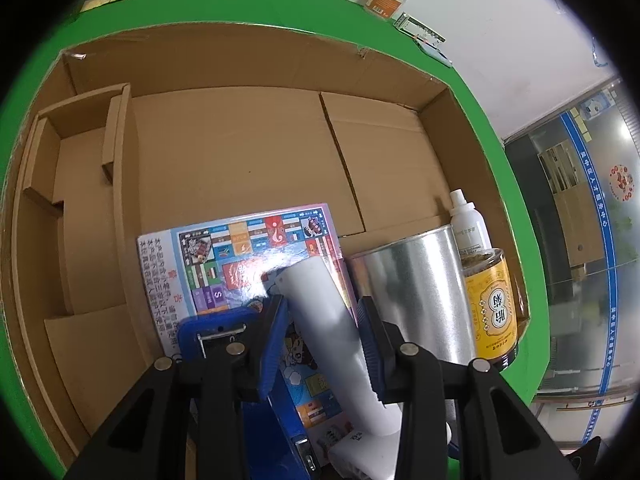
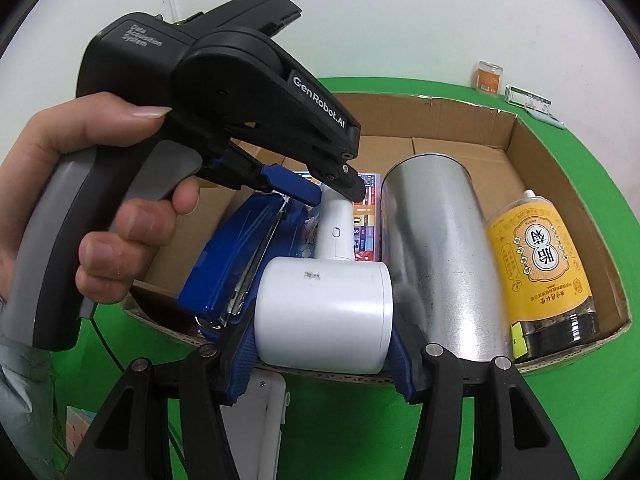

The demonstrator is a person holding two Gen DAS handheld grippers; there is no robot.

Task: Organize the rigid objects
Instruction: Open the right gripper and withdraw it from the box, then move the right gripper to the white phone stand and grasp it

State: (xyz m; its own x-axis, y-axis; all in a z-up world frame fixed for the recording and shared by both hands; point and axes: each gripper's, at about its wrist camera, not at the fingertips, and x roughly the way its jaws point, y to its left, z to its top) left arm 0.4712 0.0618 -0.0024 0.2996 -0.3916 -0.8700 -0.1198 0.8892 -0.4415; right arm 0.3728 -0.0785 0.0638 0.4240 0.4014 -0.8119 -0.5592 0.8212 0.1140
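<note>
White hair dryer (image 2: 324, 300): smooth barrel pinched by right fingers (image 2: 240, 356), handle by left fingers (image 1: 272, 344).

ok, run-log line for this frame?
left tool: shut on handle | right tool: shut on white hair dryer barrel | over cardboard box

Blue stapler (image 2: 232, 256): far end hidden behind left gripper (image 2: 320, 194); in left wrist view cut by bottom edge at 6 o'clock. Game box (image 1: 248, 256): near half covered by white device (image 2: 324, 296). Spray bottle (image 1: 468, 220): base hidden behind silver can (image 1: 420, 292). Yellow jar (image 2: 540, 264) small print unreadable. Orange jar (image 1: 384, 0) at 1 o'clock: label too small.
</note>
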